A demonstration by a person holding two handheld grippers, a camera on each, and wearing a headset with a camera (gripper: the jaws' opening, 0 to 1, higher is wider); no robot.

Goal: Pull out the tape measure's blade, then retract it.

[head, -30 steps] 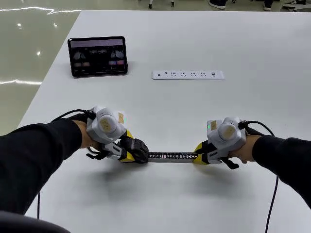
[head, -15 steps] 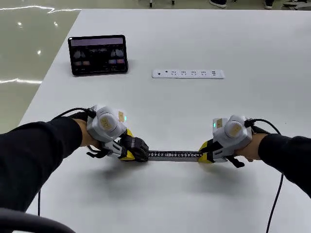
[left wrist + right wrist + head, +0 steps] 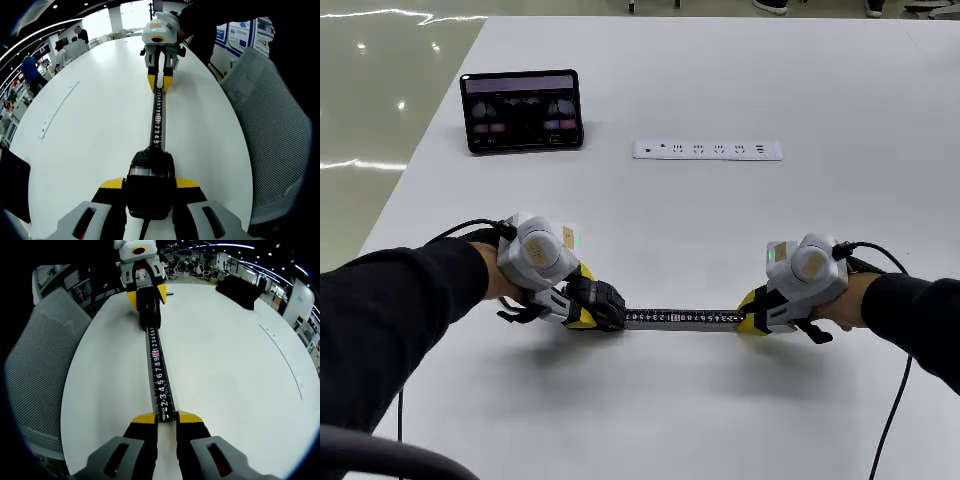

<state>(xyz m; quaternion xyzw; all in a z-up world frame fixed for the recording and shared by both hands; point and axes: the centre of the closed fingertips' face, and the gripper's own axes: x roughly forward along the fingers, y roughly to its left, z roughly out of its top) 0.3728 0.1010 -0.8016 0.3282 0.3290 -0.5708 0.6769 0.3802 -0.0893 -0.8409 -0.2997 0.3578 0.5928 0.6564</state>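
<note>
The black tape measure case (image 3: 601, 303) rests on the white table (image 3: 720, 80), near the edge closest to the person. It sits between the two yellow-tipped jaws of the left gripper (image 3: 150, 184). These jaws are open as wide as the case, press on both of its sides and hold it.

Out of the case comes a narrow black blade (image 3: 682, 319) with white numbers and one red mark. It runs straight and low along the table top to the right gripper (image 3: 166, 418). The jaws of this gripper are almost together, with only a thin gap, and the free end of the blade is pinched in that gap. The two grippers face each other, well apart, with the drawn-out blade between them.

Farther on the table, to the left, a black tablet (image 3: 521, 110) with a lit screen stands tilted. A long white power strip (image 3: 707, 151) lies flat to its right, apart from it. Black sleeves (image 3: 390, 320) cover both arms. A grey mesh chair (image 3: 272, 130) stands beside the table edge in the gripper views.
</note>
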